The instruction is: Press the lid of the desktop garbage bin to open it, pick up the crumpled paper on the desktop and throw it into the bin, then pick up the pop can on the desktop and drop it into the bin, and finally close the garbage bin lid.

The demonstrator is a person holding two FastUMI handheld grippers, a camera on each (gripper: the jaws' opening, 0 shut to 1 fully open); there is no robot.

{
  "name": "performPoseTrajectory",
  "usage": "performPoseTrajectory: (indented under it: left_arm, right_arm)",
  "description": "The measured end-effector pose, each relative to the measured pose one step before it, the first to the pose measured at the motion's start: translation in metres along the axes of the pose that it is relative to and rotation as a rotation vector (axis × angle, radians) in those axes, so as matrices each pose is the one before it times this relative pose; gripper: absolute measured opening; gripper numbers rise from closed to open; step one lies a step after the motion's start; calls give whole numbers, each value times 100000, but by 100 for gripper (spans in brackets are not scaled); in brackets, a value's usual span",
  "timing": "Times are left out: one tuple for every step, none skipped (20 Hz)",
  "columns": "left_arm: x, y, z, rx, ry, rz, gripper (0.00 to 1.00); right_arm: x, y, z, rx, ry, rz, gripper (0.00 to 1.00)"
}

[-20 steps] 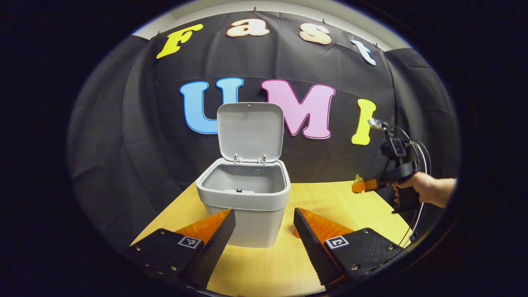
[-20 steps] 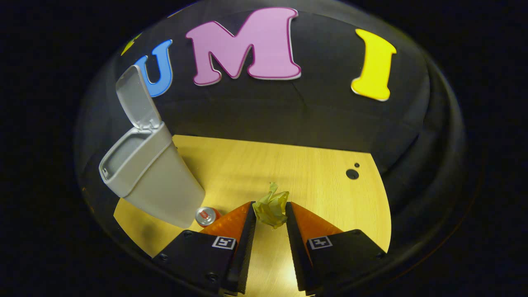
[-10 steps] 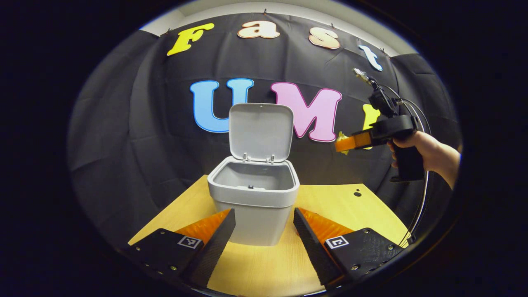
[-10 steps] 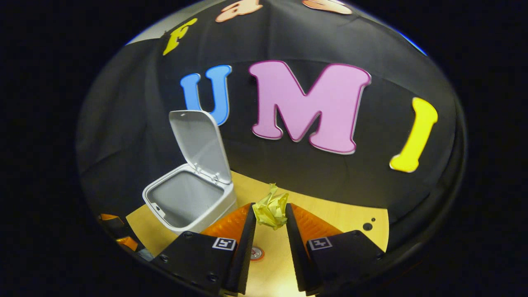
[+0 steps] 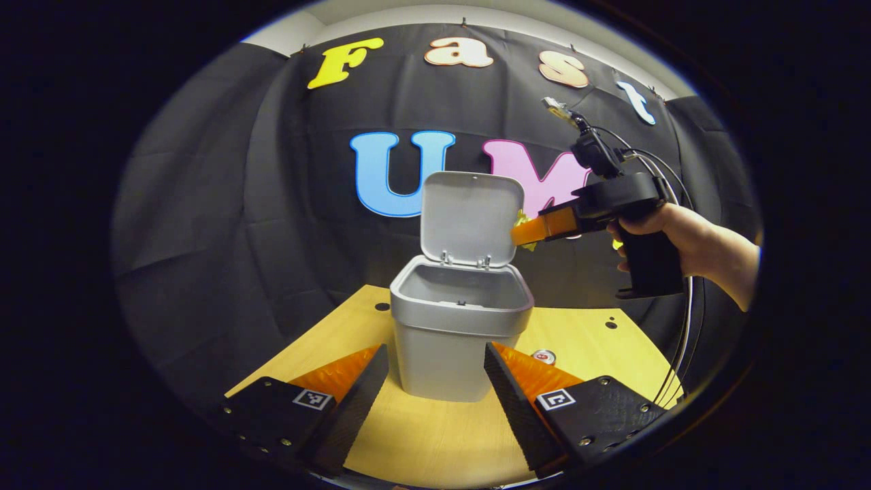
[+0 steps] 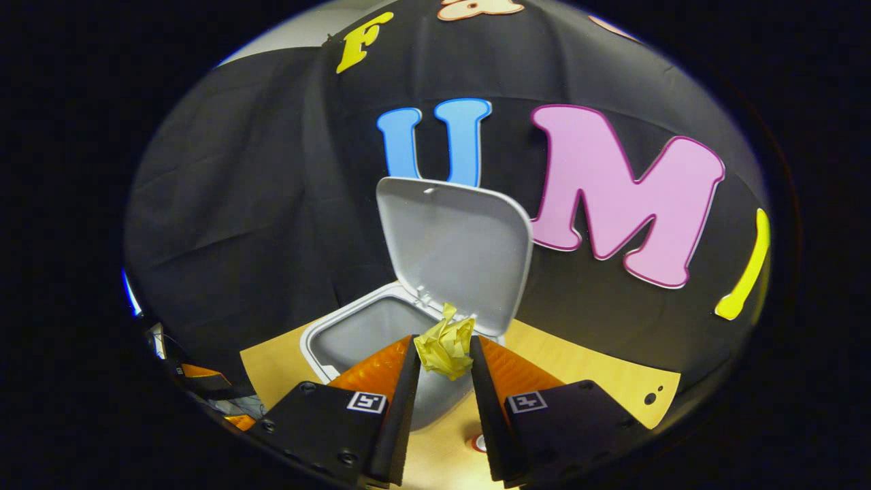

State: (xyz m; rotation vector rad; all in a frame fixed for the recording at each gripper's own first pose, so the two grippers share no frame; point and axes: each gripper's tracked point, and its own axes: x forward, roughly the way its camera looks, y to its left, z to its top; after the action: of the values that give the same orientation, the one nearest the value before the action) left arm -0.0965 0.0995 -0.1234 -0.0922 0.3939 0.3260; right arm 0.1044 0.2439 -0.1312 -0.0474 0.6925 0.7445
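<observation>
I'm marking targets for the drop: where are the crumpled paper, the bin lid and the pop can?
crumpled paper (image 6: 446, 348), right gripper view, middle of the wad between the fingers.
bin lid (image 5: 471, 216), left gripper view, inner face of the raised lid.
pop can (image 5: 543, 356), left gripper view, its top end.

bin (image 5: 449, 354): plain light grey outside, the same grey inside, no pattern
lid (image 5: 471, 216): light grey underside, matching the bin, with small pale metal-looking hinge pieces at its base
crumpled paper (image 6: 446, 346): pale yellow, creased all over with darker yellow folds
pop can (image 5: 542, 356): silver top with a touch of red, seen from above
table (image 5: 435, 442): light yellowish wood with fine grain lines, and 3 small dark round holes
hand (image 5: 687, 238): bare, on a black handle
cables (image 5: 684, 354): thin, black and pale grey
</observation>
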Motion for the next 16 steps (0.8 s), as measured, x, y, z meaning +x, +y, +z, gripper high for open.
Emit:
performPoseTrajectory:
  left_arm:
    - [-173,325,145,-256,-592,666,93]
    - [-147,365,-14,12,-12,906,93]
    - [-85,402,-233,45,160,934,93]
    - [-154,382,-134,-200,459,789,93]
    - [-175,263,-169,-246,295,533,93]
    - [-181,202,-84,29,286,515,93]
    - [-46,215,-102,298,452,426,93]
    - [-93,146,-150,387,336,248,93]
    - [-53,152,-67,383,77,165,93]
    - [-11,47,-79,367,103,-124,93]
    - [-49,-47,-230,286,102,-485,93]
    - [55,-259,-139,90,101,-1062,93]
    - [18,-396,-208,87,-58,-1636,92]
    - [156,-444,-111,296,-85,-1517,93]
    - [189,-433,-230,236,-15,-1624,93]
    - [375,-708,-75,-32,-83,-2365,93]
  right_arm:
    - [408,625,-118,-1373,608,795,50]
    - [391,424,-103,-882,750,529,49]
    - [306,387,-313,-427,510,657,50]
    - [271,508,-222,222,442,1263,51]
    - [279,393,-92,249,516,427,55]
    - [341,-70,-7,-299,-134,-311,51]
    - [193,-53,66,-681,-159,-1202,76]
    - [153,-141,-71,-311,-212,-648,100]
    - [-168,-142,1,82,-436,-780,100]
    - [-42,-89,88,734,-584,-48,100]
    - [-309,-172,5,925,-509,-382,100]
    - [-417,-356,115,855,-977,-1118,100]
    - [-436,-452,220,693,-1601,-1491,99]
    - [-538,-576,379,37,-2190,-1800,99]
    - [-594,-623,279,-298,-2475,-2170,99]
    - [-714,-929,395,-543,-2623,-2717,98]
